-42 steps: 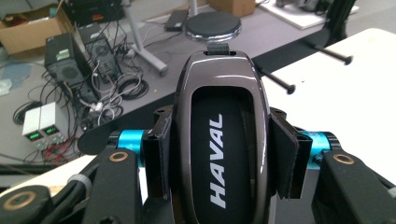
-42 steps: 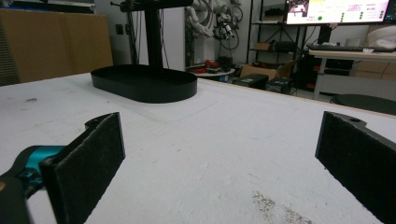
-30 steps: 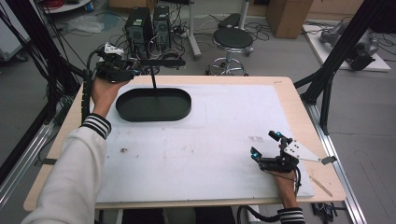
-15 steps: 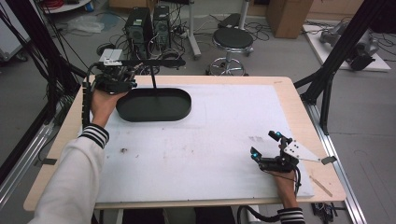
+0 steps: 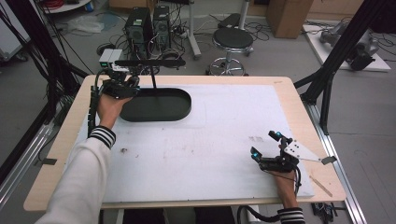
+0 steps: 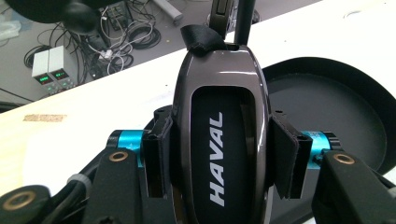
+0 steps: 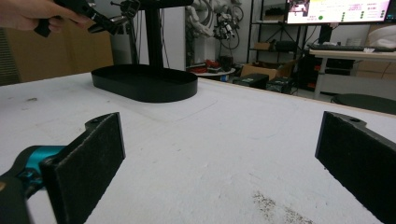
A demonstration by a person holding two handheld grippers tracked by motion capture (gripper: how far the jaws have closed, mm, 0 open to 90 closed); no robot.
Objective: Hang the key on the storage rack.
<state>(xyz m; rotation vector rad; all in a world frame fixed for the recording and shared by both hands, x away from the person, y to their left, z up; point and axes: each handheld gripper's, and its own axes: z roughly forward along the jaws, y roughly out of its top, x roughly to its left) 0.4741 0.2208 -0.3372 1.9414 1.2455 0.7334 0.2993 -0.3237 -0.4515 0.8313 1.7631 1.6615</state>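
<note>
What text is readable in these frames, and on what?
"HAVAL": white letters on the dark key fob clamped in the left tongs.
Green digits on the two grey boxes on the floor: too small to read.
Monitor in the right gripper view: text too blurred to read.

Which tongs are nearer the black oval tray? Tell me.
Left. The left tongs, shut on a key fob, hang at the black oval tray's edge; the right tongs rest far across the table.

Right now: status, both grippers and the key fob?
Left gripper shut on key fob, over black tray. Right gripper open, empty, resting on table. Nothing blocking.
</note>
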